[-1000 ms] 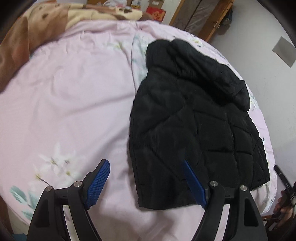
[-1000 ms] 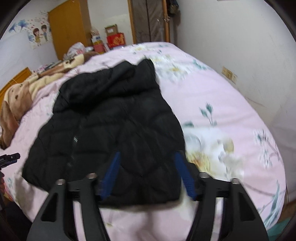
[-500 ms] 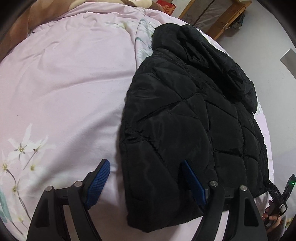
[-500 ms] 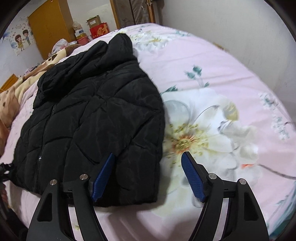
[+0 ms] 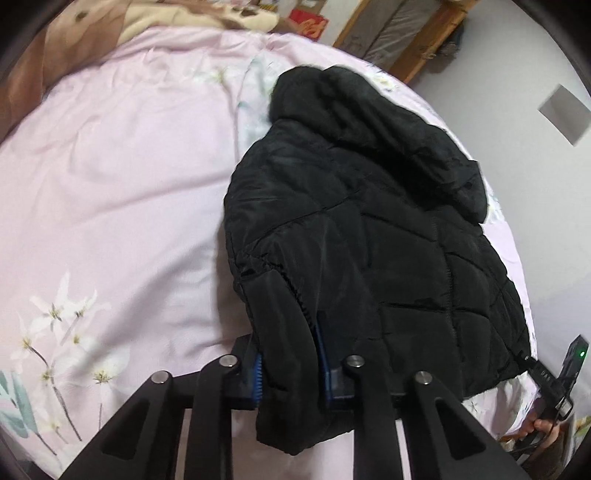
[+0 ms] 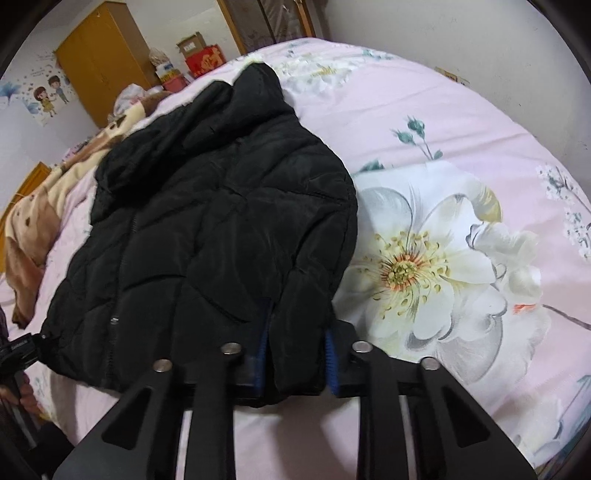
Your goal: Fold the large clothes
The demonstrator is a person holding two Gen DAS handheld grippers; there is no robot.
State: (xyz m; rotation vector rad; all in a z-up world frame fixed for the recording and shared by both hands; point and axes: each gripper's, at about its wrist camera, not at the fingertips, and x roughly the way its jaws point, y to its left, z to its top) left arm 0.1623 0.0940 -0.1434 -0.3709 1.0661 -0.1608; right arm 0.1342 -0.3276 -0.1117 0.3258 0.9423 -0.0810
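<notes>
A black quilted hooded jacket (image 5: 369, 221) lies on the pink floral bed cover (image 5: 118, 177), hood toward the far end. My left gripper (image 5: 290, 363) is closing, and its blue pads (image 5: 257, 376) pinch the jacket's near left hem corner. In the right wrist view the same jacket (image 6: 221, 206) spreads to the left. My right gripper (image 6: 295, 358) is closing too, with its blue pads (image 6: 330, 363) pressed on the jacket's near right hem corner. The other gripper (image 5: 565, 373) and the hand that holds it show at the left wrist view's lower right edge.
A brown and cream blanket (image 6: 33, 218) lies along the bed's far side. A wooden wardrobe (image 6: 99, 62), boxes (image 6: 201, 57) and a door frame (image 5: 402, 33) stand beyond the bed. A grey wall (image 6: 461, 33) runs along its right side. The bed's near edge is just below both grippers.
Both grippers went from wide open around the hem corners to closed on the bunched jacket fabric. The left one shifted back slightly and the right one sank toward the bed.
</notes>
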